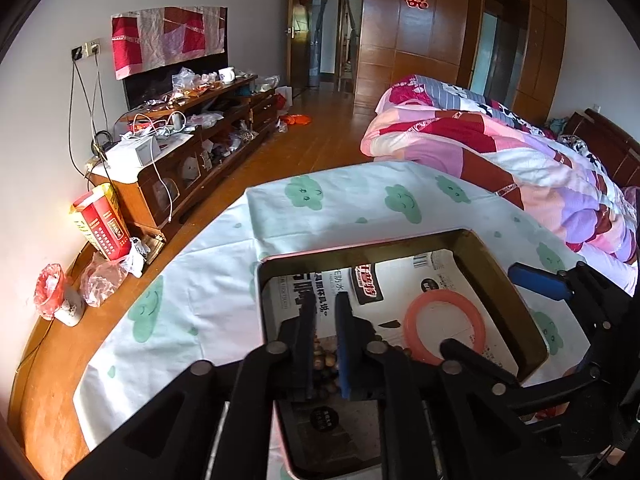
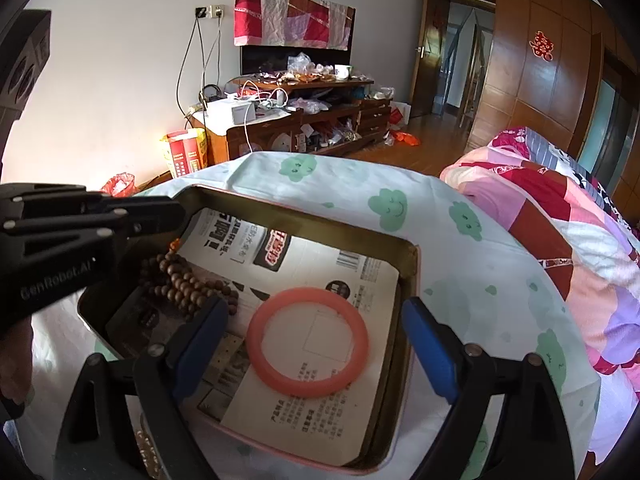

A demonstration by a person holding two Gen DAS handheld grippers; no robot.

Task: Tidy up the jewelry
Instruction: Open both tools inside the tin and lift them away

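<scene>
A shallow metal tin [image 1: 360,246] [image 2: 304,220] lined with printed paper sits on a table with a cloud-print cloth. A string of brown wooden beads [image 1: 324,356] [image 2: 188,284] lies heaped in its left part. A pink bangle [image 1: 442,295] [image 2: 306,293] lies flat on the paper to the right. My left gripper [image 1: 325,312] [image 2: 176,216] hovers over the beads, slightly open; beads show in the narrow gap, and the pads do not press them. My right gripper [image 2: 316,340] [image 1: 494,314] is wide open, its blue fingers [image 2: 204,336] on either side of the bangle, not touching it.
The cloud-print cloth [image 1: 320,208] covers the table around the tin. A bed with a pink patchwork quilt [image 1: 520,160] stands to the right. A cluttered wooden TV cabinet [image 1: 200,128] runs along the left wall, with wooden floor between.
</scene>
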